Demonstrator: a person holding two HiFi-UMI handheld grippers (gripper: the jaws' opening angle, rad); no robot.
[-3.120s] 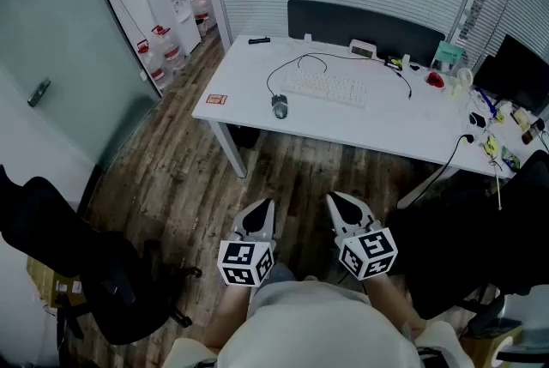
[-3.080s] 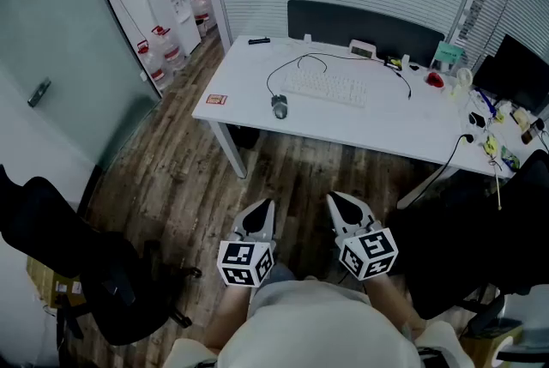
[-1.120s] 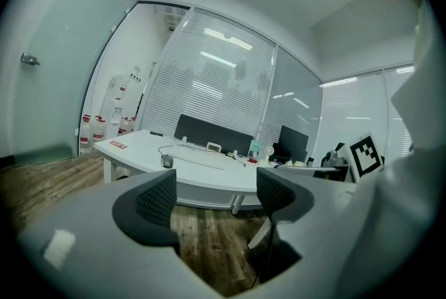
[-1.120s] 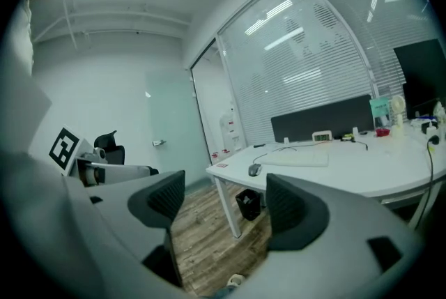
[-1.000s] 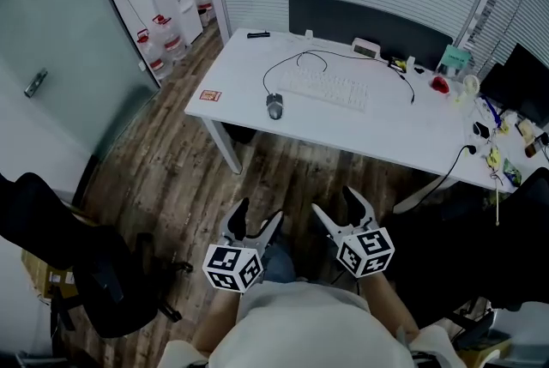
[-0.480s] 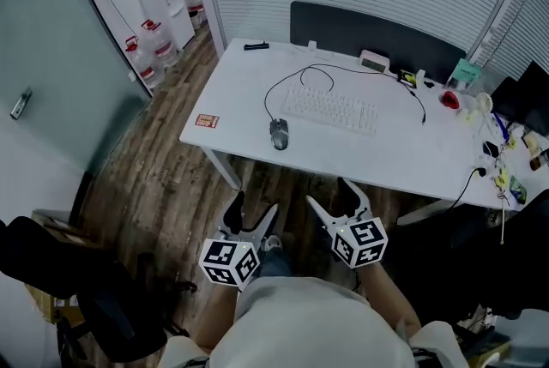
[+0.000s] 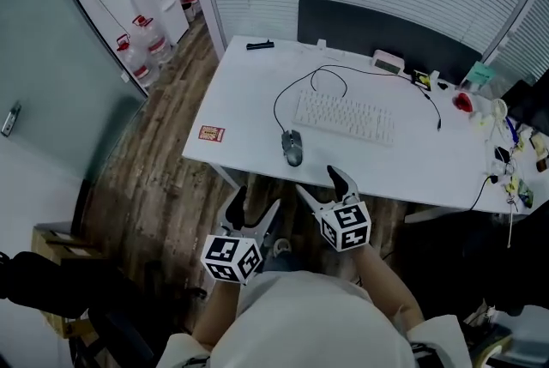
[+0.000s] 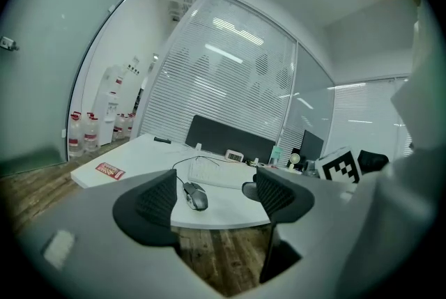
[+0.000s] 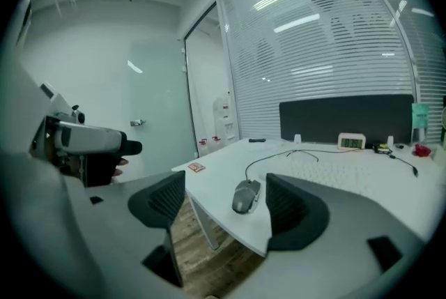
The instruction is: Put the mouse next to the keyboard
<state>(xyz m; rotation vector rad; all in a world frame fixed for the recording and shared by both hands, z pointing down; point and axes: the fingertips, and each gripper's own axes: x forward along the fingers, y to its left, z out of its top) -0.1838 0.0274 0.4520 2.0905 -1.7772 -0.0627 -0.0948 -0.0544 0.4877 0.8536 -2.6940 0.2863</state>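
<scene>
A grey wired mouse [image 7: 292, 147] lies near the front edge of the white desk [image 7: 240, 113], left of and in front of the white keyboard [image 7: 345, 117]. Its black cable loops back past the keyboard's left end. My right gripper [image 7: 321, 185] hangs open just in front of the desk edge, close to the mouse [image 9: 245, 196], nothing between its jaws. My left gripper [image 7: 254, 206] stands open lower and to the left, over the wooden floor; the mouse [image 8: 196, 196] and keyboard [image 8: 212, 175] show ahead of it.
A small red card [image 7: 210, 133] lies at the desk's left front. A black pen-like item [image 7: 260, 45], a small clock [image 7: 388, 61] and clutter at the right end [image 7: 480, 100] sit along the back. Water bottles [image 7: 137, 49] stand by the glass wall.
I have walked up to the desk: it has grown larger and nearer. Both grippers went from shut to open, and the right one now reaches the desk's front edge by the mouse.
</scene>
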